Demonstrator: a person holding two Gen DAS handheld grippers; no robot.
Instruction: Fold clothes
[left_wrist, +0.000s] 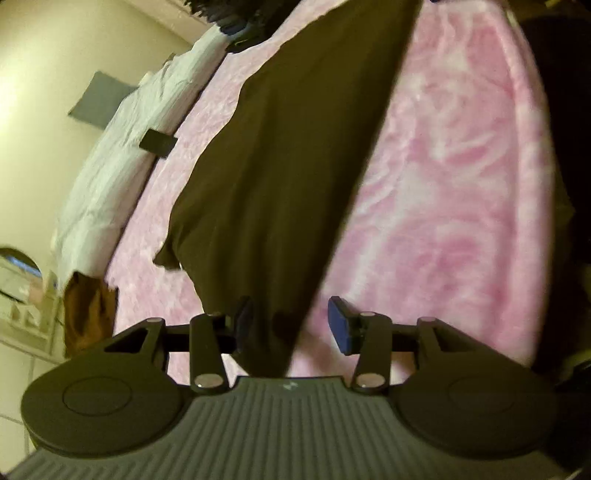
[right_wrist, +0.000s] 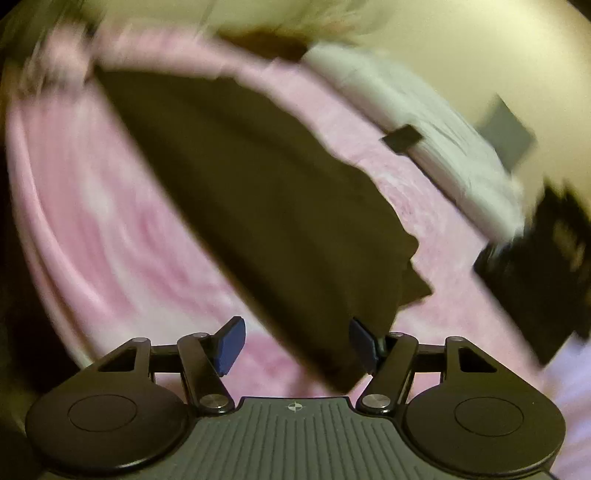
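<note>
Two wrist fisheyes close above the pink blanket (left_wrist: 443, 184), both down along one dark garment (left_wrist: 288, 147).

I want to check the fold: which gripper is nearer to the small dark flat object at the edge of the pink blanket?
Cannot tell. Both the left gripper and the right gripper are open over the dark garment, far from the small dark object.

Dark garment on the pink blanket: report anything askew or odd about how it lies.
The dark garment lies in a long strip on the pink blanket. One long edge runs straight; the other is ragged, with a flap sticking out. Otherwise nothing looks damaged or spilled.
</note>
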